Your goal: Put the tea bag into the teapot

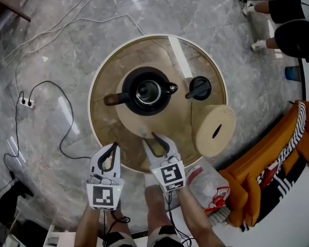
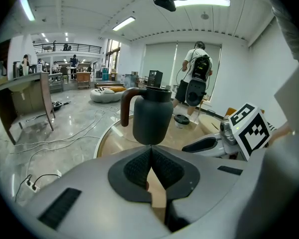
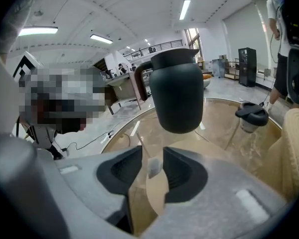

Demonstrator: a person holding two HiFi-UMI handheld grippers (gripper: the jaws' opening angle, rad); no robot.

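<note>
Tea bag point(image 3: 153, 167) between parted jaws of right claw point(image 1: 152, 138), near teapot point(image 1: 148, 91); left claw point(image 2: 150, 153) closed.

One round table point(image 1: 96, 107) holds one black teapot point(image 1: 147, 91), one round wooden board point(image 1: 126, 120) beneath it, one loose black lid point(image 1: 198, 88) and, at its right edge, one tan slotted cylinder point(image 1: 213, 130). Two grippers: left gripper point(image 1: 113, 147), right gripper point(image 1: 152, 139). Seemingly one tea bag point(image 3: 153, 167).

I see one round table point(image 1: 104, 120) with a glossy tan top and a pale rim, standing on a grey marble floor point(image 1: 51, 45). A pale round mat point(image 1: 127, 118) lies at its centre and carries a black teapot point(image 1: 147, 91), open at the top. Right of the mat, a black lid point(image 1: 198, 88) rests on the tabletop. A beige cylinder point(image 1: 214, 130) with a slotted top stands near the right edge.
</note>
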